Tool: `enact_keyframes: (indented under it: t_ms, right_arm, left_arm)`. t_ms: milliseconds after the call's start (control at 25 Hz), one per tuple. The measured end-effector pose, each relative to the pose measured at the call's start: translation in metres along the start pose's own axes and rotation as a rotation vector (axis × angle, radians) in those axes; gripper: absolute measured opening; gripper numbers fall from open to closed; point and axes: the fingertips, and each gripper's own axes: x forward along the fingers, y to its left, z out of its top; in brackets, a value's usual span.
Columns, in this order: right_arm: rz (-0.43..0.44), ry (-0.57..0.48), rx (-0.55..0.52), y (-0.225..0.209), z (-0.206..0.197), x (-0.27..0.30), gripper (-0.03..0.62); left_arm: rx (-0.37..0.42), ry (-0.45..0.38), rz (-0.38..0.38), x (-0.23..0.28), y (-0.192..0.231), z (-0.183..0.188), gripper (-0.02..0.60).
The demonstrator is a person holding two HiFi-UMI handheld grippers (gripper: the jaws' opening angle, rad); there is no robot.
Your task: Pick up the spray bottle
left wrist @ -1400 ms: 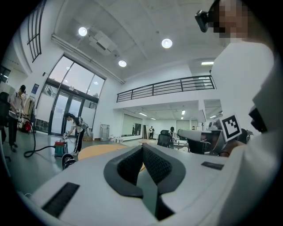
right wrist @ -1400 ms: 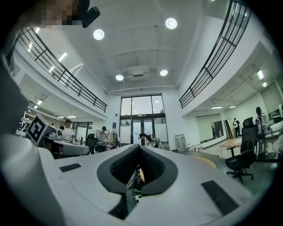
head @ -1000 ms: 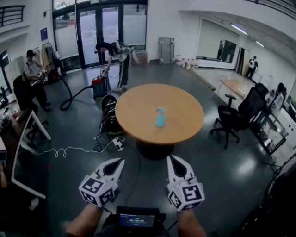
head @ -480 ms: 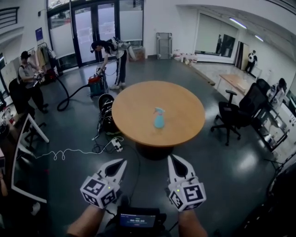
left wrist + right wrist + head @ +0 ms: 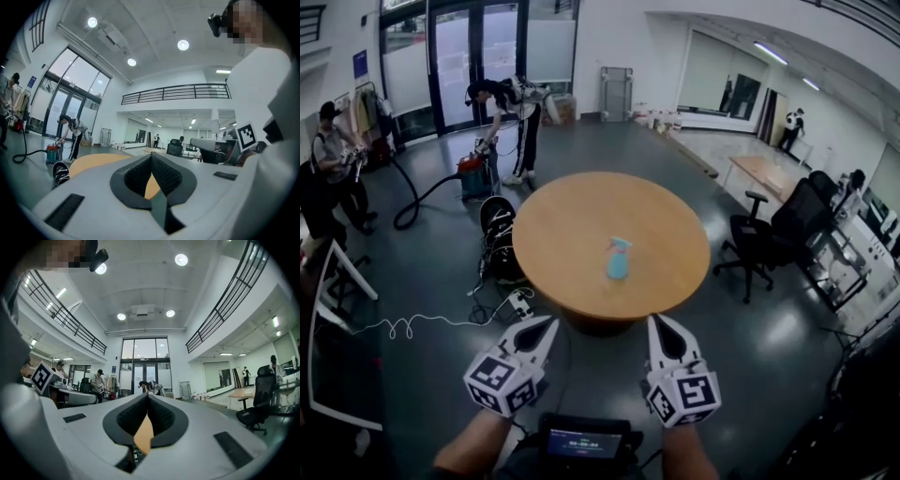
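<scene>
A light blue spray bottle [image 5: 618, 259] stands upright near the middle of a round wooden counter [image 5: 567, 230], at the centre of the head view. Low in the frame, the left gripper [image 5: 546, 324] and the right gripper [image 5: 659, 322] sit side by side, short of the counter's near edge and well apart from the bottle. Each gripper's jaws are clenched together with nothing between them. A black office chair [image 5: 752, 249] stands right of the counter. At upper left, a person [image 5: 511, 108] bends over a red vacuum cleaner [image 5: 473, 178]. A white cable [image 5: 422, 324] loops across the grey floor at left.
</scene>
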Motion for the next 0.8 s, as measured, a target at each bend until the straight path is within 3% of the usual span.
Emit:
enact_keyframes:
  t_ms: [400, 800]
  right_arm:
    - [-0.064, 0.017, 0.006, -0.002, -0.006, 0.072, 0.0]
    - [-0.131, 0.037, -0.006, 0.001, -0.008, 0.112, 0.001]
  left_arm:
    - [-0.002, -0.002, -0.049, 0.034, 0.073, 0.015, -0.006]
    - [0.003, -0.012, -0.122, 0.065, 0.113, 0.02, -0.005]
